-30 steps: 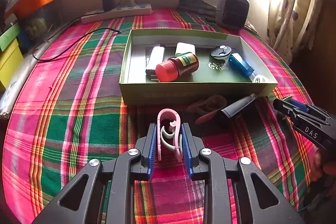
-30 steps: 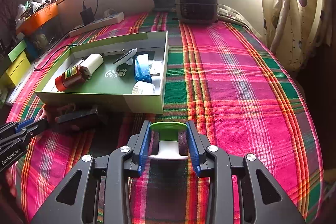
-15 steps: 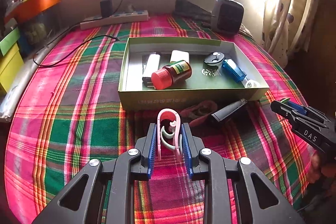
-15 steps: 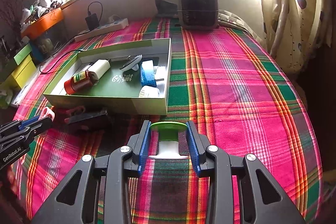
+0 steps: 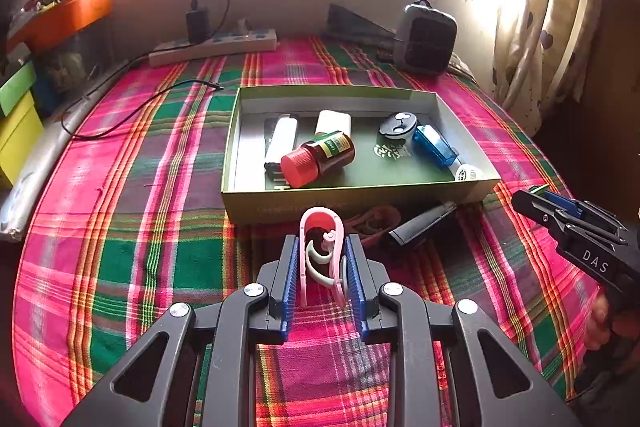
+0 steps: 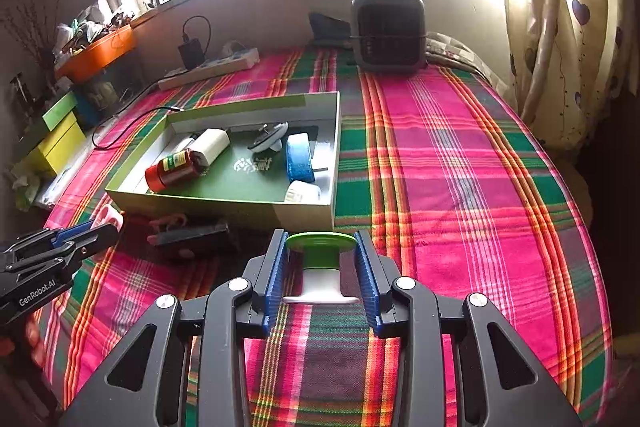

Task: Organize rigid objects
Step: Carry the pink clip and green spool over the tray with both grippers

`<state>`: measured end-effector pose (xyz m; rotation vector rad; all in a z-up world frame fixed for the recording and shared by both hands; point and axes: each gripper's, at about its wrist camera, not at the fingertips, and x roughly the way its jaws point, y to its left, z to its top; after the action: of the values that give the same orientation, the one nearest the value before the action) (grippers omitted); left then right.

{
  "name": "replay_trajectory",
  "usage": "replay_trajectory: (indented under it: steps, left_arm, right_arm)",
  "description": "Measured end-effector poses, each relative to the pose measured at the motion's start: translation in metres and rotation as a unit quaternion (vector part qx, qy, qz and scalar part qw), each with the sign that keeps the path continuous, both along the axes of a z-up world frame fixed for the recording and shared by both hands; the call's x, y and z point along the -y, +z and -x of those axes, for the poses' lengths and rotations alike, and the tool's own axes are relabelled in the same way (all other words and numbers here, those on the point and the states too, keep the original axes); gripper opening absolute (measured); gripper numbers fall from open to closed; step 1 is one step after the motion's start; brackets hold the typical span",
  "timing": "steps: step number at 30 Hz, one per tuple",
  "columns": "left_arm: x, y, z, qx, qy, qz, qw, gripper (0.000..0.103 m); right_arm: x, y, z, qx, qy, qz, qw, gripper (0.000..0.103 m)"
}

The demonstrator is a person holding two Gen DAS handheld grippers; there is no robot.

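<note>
Several items are already laid in the green box (image 5: 240, 205), while a pink clip (image 5: 322, 251) is clamped in the left gripper (image 5: 322, 267) and a green-topped spool (image 6: 321, 267) in the right gripper (image 6: 321, 271), both unplaced.

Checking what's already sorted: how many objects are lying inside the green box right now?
6, unless something is hidden: white lighter, white container, red-capped bottle, round black case, blue bottle, white cap at the near right corner of the green box.

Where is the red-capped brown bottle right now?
In the left wrist view, the bottle lies on its side inside the green box, left of centre, against the white lighter.
</note>
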<state>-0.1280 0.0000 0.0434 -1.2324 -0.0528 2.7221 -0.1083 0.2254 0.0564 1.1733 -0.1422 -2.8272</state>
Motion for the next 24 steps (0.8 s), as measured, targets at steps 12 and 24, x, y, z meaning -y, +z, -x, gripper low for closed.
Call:
replay_trajectory:
  steps: [12, 24]
  left_arm:
    - [0.004, 0.014, 0.013, -0.008, -0.003, -0.007, 0.9999, 0.022]
    - [0.007, 0.023, 0.031, -0.014, -0.006, -0.007, 0.9999, 0.022]
  right_arm:
    - [0.008, 0.016, 0.013, -0.013, 0.025, 0.0, 1.0, 0.035]
    - [0.017, 0.024, 0.033, -0.015, 0.044, -0.001, 0.999, 0.035]
